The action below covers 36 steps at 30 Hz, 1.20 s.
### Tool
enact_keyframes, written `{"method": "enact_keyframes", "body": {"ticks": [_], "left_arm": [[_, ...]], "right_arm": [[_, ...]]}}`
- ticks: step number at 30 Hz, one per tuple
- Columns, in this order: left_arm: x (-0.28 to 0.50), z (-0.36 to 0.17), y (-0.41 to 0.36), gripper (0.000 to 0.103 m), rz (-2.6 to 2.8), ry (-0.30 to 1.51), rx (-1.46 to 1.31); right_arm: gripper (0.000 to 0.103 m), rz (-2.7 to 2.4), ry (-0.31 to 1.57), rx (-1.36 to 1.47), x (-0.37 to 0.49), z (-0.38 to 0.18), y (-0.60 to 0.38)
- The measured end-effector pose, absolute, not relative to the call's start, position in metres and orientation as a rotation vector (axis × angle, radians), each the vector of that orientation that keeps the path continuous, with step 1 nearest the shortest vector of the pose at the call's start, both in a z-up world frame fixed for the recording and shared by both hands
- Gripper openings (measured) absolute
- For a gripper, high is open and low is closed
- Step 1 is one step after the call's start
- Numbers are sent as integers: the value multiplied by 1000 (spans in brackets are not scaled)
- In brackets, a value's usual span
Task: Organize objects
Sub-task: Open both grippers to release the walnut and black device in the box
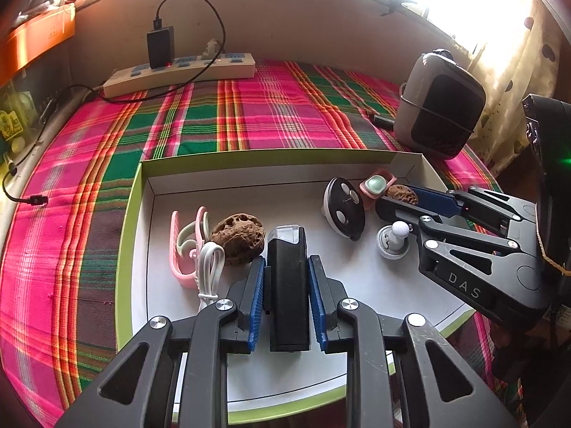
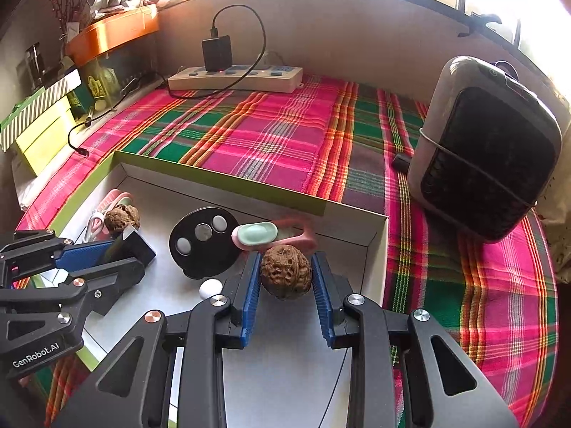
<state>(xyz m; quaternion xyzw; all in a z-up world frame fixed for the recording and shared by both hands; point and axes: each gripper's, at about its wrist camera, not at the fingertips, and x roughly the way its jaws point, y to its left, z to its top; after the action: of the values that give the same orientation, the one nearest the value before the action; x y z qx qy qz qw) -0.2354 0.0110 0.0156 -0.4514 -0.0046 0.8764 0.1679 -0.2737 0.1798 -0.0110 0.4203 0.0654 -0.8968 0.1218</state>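
A shallow white box with a green rim (image 1: pixel 125 221) lies on the plaid cloth. My left gripper (image 1: pixel 287 267) is shut on a black rectangular device with a clear cap (image 1: pixel 288 285), low over the box floor; it also shows in the right wrist view (image 2: pixel 134 246). My right gripper (image 2: pixel 285 271) is shut on a brown walnut (image 2: pixel 285 276) near the box's far right corner; it shows in the left wrist view (image 1: pixel 403 194). A second walnut (image 1: pixel 238 237) lies in the box beside a white cable (image 1: pixel 210 271) and pink clips (image 1: pixel 180 249).
In the box also lie a black round disc (image 1: pixel 344 210), a pink and mint case (image 1: pixel 376 183) and a white knob on a grey base (image 1: pixel 392 242). A grey and black heater (image 2: pixel 485 149) stands at the right. A power strip (image 1: pixel 178 75) with a black charger lies at the back.
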Motion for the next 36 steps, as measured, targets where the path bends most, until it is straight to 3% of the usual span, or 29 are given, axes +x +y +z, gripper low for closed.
{"method": "enact_keyframes", "body": {"ticks": [18, 36], "left_arm": [[-235, 16, 12, 22, 2494, -9, -1285], [-227, 19, 9, 33, 2511, 10, -1260]], "right_arm": [[31, -2624, 231, 1225, -272, -12, 176], [49, -2624, 194, 1210, -262, -8, 174]]}}
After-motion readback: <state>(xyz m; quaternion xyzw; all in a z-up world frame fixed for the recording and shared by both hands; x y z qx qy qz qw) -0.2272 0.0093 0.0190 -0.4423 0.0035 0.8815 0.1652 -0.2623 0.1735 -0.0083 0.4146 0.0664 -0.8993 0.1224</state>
